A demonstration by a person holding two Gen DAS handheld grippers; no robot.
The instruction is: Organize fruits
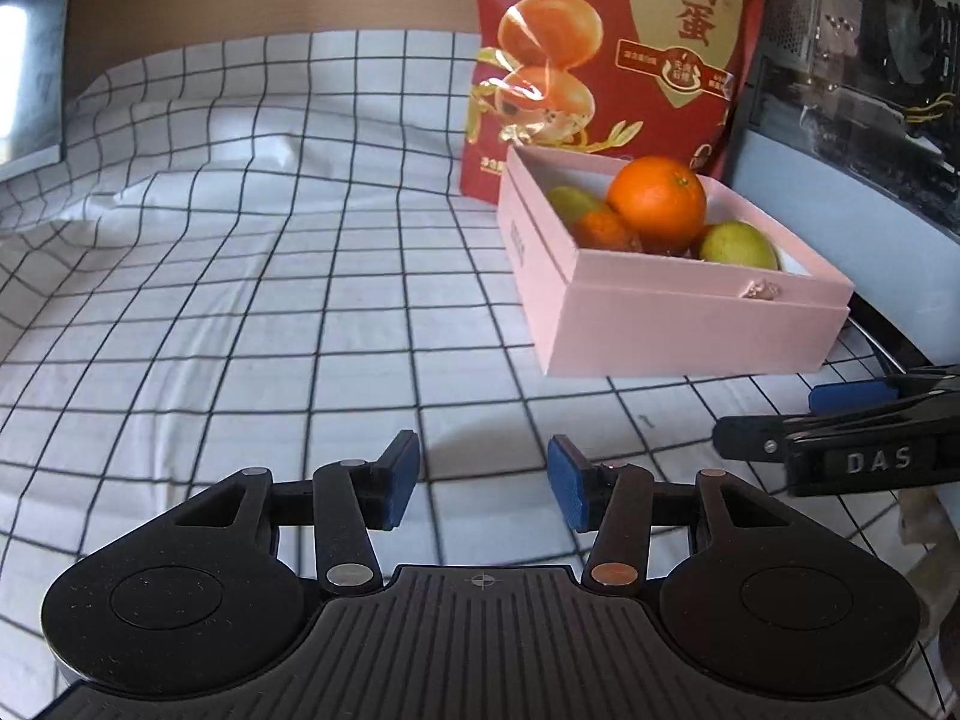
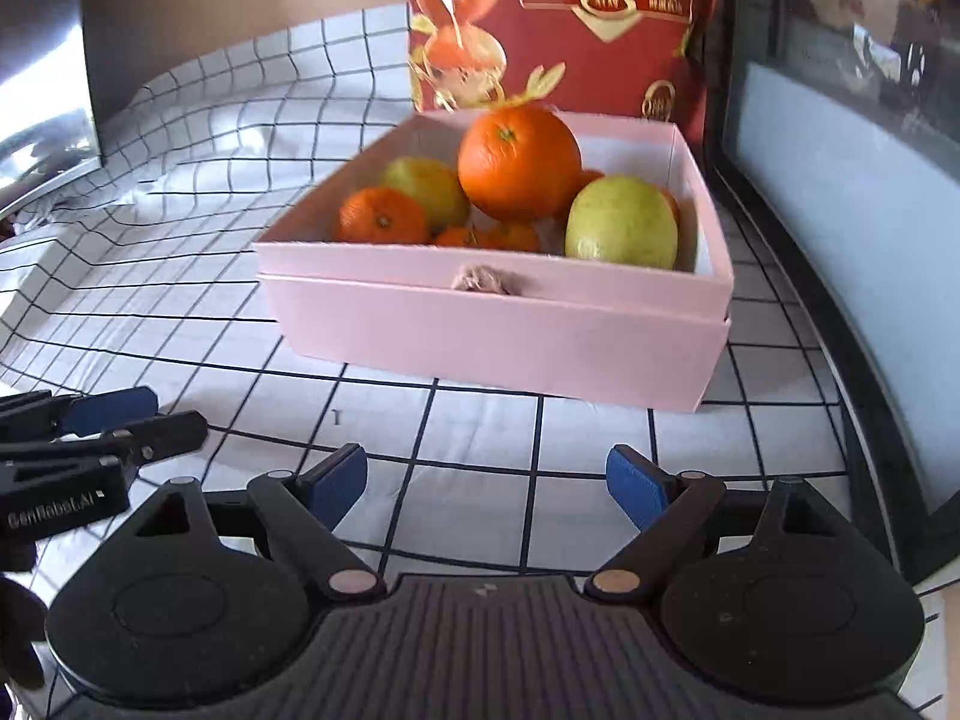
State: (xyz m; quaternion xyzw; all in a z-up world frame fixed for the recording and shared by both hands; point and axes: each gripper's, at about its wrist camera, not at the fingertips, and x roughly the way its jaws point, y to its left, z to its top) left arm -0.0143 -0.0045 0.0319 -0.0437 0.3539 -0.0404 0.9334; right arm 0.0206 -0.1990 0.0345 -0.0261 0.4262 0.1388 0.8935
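A pink box [image 2: 498, 336] sits on the checked cloth and holds a large orange [image 2: 519, 162], small mandarins [image 2: 381, 216] and two green fruits [image 2: 621, 222]. The box also shows in the left wrist view [image 1: 678, 324], with the orange [image 1: 657, 198] on top. My right gripper [image 2: 486, 486] is open and empty, a little in front of the box. My left gripper [image 1: 483, 483] is open and empty, above the cloth to the left of the box. The right gripper's fingers [image 1: 756, 438] show at the right edge of the left wrist view.
A red printed bag [image 1: 606, 54] stands right behind the box. A dark glass-fronted appliance [image 2: 840, 210] lines the right side. The checked cloth [image 1: 240, 300] stretches left, wrinkled, toward a brown wall and a metal object [image 2: 42, 108].
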